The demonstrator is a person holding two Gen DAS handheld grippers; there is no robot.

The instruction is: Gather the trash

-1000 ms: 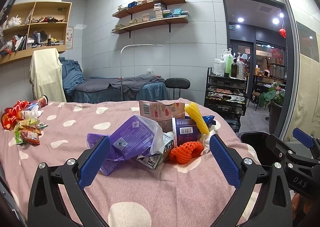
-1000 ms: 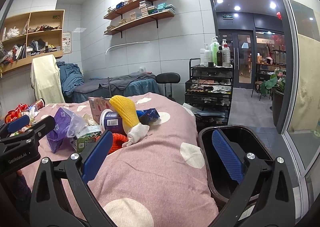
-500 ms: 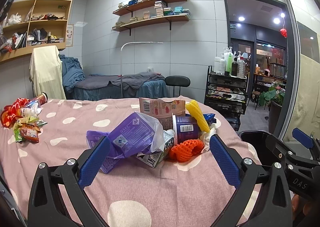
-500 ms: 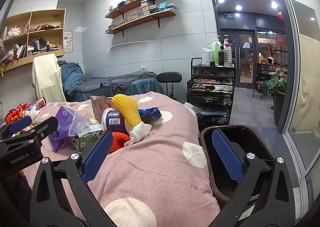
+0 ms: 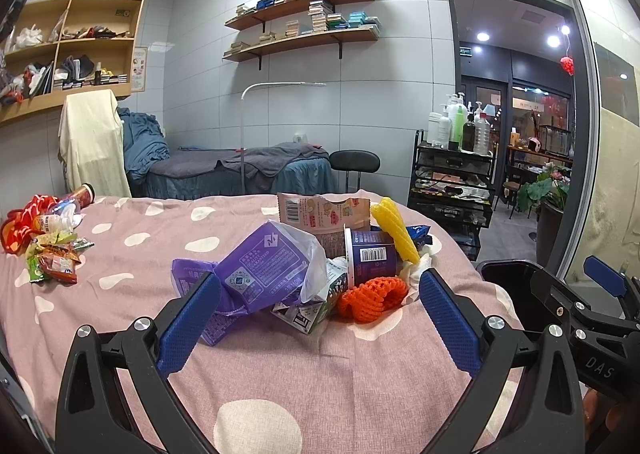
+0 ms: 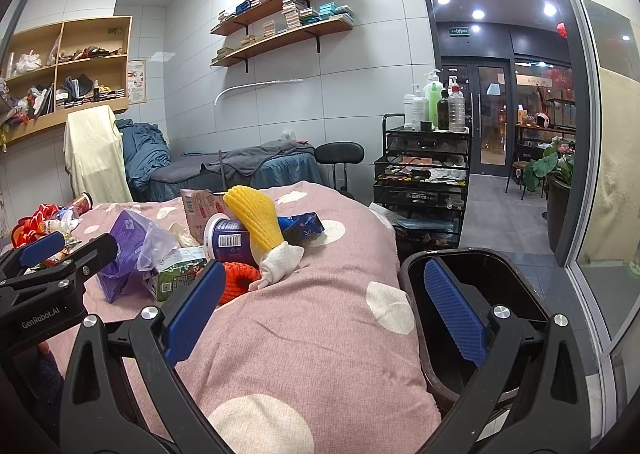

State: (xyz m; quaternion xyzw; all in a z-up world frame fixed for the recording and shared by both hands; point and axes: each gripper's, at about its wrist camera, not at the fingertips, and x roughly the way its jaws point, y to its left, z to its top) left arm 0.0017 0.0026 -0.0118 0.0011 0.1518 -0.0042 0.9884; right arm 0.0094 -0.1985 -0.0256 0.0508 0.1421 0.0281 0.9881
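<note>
A pile of trash lies on the pink spotted bed cover (image 5: 280, 382): a purple packet (image 5: 260, 270), a blue cup (image 5: 370, 256), orange foam net (image 5: 370, 296), yellow foam net (image 5: 394, 228), a drink carton (image 5: 306, 312) and a snack bag (image 5: 320, 211). My left gripper (image 5: 316, 314) is open and empty just in front of the pile. My right gripper (image 6: 324, 302) is open and empty over the bed's right edge, beside a dark bin (image 6: 476, 294). The pile shows left of it, with the yellow net (image 6: 256, 219) and cup (image 6: 226, 242).
More wrappers and a bottle (image 5: 44, 238) lie at the bed's far left. The bin (image 5: 506, 274) stands on the floor at the bed's right. Behind are a massage bed (image 5: 240, 169), a stool (image 5: 354, 163) and a black cart with bottles (image 5: 452, 173).
Both grippers have risen slightly, so the trash pile sits a little lower in each view. Both stay open and empty.
</note>
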